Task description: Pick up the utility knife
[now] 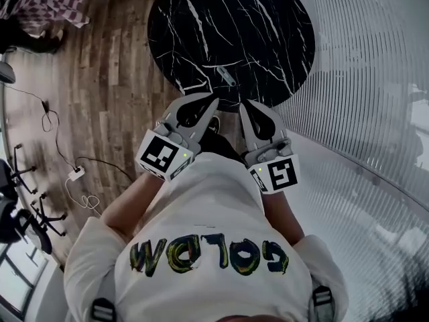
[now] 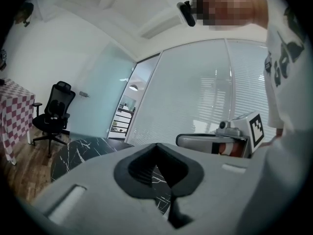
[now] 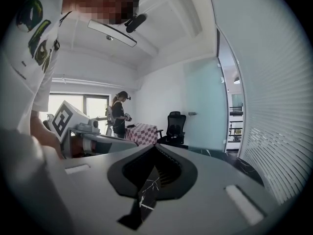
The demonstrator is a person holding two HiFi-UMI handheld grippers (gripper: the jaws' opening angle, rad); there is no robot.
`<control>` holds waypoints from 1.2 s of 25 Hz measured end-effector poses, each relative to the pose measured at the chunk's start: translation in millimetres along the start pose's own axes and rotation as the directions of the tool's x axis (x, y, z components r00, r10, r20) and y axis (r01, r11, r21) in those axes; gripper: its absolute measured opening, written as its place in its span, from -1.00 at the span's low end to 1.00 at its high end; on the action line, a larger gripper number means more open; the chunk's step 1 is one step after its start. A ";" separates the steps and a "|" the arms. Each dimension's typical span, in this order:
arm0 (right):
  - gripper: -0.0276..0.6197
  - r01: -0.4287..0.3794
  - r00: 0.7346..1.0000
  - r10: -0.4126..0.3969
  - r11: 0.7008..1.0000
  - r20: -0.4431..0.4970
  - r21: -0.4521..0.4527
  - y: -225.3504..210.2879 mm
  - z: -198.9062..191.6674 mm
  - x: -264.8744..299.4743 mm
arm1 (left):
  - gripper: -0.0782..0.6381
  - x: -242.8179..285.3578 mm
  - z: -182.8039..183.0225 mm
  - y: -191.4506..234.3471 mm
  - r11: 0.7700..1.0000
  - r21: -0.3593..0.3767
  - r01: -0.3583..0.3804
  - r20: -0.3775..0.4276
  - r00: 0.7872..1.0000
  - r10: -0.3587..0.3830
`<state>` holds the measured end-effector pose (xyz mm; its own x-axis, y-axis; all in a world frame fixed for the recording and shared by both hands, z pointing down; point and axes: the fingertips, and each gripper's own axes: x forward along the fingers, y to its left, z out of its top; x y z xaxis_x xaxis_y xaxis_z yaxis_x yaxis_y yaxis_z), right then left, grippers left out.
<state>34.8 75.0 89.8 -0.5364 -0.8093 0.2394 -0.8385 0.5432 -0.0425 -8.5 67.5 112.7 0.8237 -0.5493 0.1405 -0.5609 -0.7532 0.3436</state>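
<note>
The utility knife (image 1: 226,76), slim and grey, lies near the front edge of the round black marble table (image 1: 268,19) in the head view. Both grippers hover side by side just short of that edge, pointing at the table. My left gripper (image 1: 214,100) sits a little below and left of the knife, jaws together with nothing between them; its own view shows the tips meeting (image 2: 156,145) over the marble. My right gripper (image 1: 242,104) is below and right of the knife, also shut and empty (image 3: 155,146). Neither gripper view shows the knife.
Wood floor lies left of the table, with a power strip and cables (image 1: 76,175). A wall of blinds (image 1: 375,79) curves along the right. A black office chair (image 3: 175,126), a checkered-cloth table (image 3: 142,131) and a standing person (image 3: 119,114) are farther off.
</note>
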 end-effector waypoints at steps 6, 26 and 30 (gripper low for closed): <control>-0.91 -0.038 0.996 0.038 0.999 -0.086 -0.006 -14.0 -23.3 15.4 | -0.77 17.3 -9.7 14.7 1.000 0.002 -0.023 -0.034 0.999 0.023; -0.88 -0.093 0.916 0.082 0.996 -0.394 -0.010 -61.2 -147.3 70.6 | -0.78 80.9 -94.8 60.6 0.997 0.074 -0.011 -0.095 0.995 0.018; -0.85 -0.107 0.898 0.097 0.994 -0.429 0.001 -67.4 -173.1 78.3 | -0.78 88.7 -117.7 72.7 0.998 0.066 -0.019 -0.117 0.993 0.026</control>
<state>65.9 13.8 279.4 -0.5217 -0.5786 0.6270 -0.7767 0.6262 -0.0684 33.5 6.6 259.4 0.8128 -0.5228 0.2570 -0.5803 -0.7652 0.2788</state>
